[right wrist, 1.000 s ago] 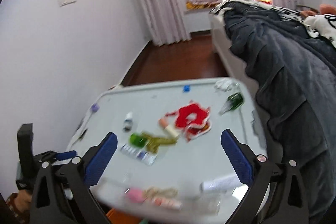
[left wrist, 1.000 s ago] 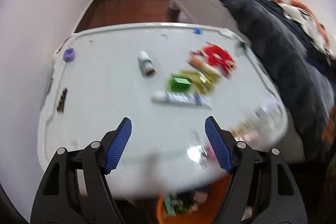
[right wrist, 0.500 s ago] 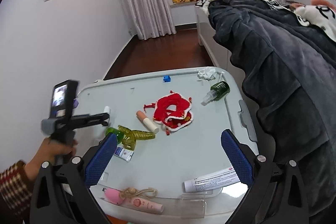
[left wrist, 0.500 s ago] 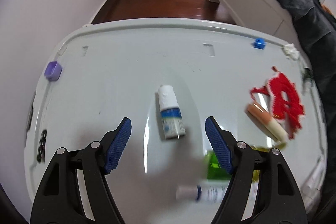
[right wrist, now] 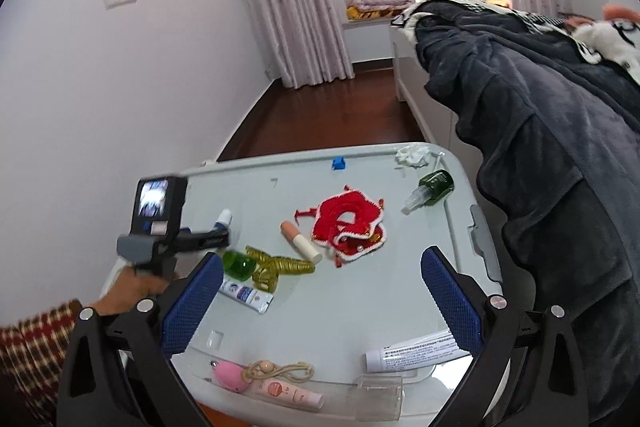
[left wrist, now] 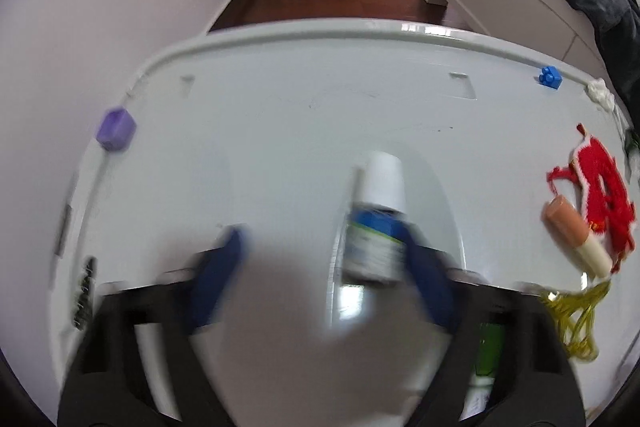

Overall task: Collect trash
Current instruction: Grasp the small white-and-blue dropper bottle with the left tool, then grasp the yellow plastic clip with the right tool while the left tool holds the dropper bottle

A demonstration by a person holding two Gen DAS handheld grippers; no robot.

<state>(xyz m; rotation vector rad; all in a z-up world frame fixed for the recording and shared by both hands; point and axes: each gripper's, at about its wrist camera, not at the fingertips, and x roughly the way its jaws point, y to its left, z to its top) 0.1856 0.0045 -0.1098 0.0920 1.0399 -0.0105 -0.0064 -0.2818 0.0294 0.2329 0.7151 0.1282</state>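
Between my left gripper (left wrist: pixel 320 259) pads: small white-capped bottle (left wrist: pixel 376 223), jaws closing on it.

My left jaws have just been narrowing from wide open, and they are motion-blurred; the right pad (left wrist: pixel 424 279) sits against the bottle's side, the left pad looks apart from it, so no firm grip yet, I judge. Since a moment ago I have dropped in over the white lid top (left wrist: pixel 280 107) and the bottle fills my view. My right gripper (right wrist: pixel 320 299) hangs wide open, empty, above the near clutter. First trash pick is about to be secured, nothing collected yet.
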